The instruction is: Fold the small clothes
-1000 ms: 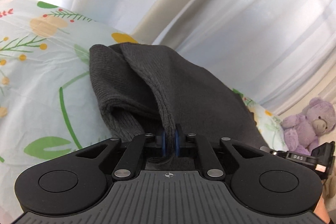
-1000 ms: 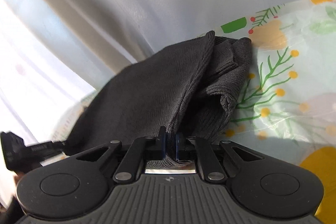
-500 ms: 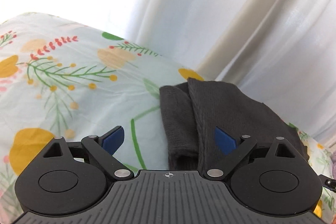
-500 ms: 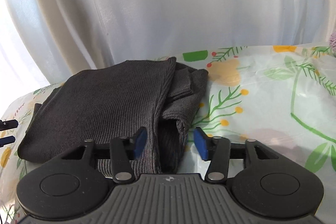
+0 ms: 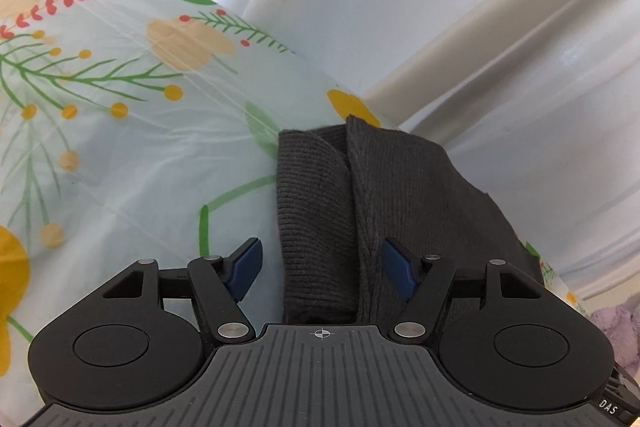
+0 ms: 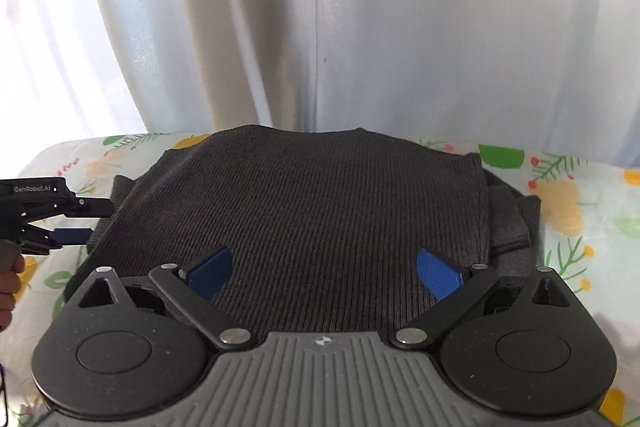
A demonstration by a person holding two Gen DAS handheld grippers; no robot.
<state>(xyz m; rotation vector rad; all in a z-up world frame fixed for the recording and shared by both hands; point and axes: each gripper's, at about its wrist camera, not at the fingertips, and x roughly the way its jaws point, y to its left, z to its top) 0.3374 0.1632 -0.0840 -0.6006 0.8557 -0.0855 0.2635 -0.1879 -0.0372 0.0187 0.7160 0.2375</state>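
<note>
Garment: a dark grey ribbed knit [image 6: 304,223], folded into a flat rectangle, lies on the floral sheet [image 5: 120,155] close to the far edge by the curtain.
Fold edge: in the left wrist view a top layer overlaps a narrower ribbed panel [image 5: 312,227] along a vertical seam line.
Right side of garment: in the right wrist view a bunched strip of fabric [image 6: 516,223] sticks out past the flat top layer.
Left claw: [image 5: 322,269] spread wide, blue pads apart, gripping nothing; the left pad is over the sheet, the right pad over the knit, and the garment's left edge runs between them. It also shows from the side in the right wrist view [image 6: 86,221], at the garment's left edge.
Right claw: [image 6: 324,269] spread wide and empty, both blue pads over the near part of the knit.
Backdrop: white curtain [image 6: 360,27] hangs behind the sheet.
Other: a purple plush [image 5: 616,323] sits at the right edge of the left wrist view.
</note>
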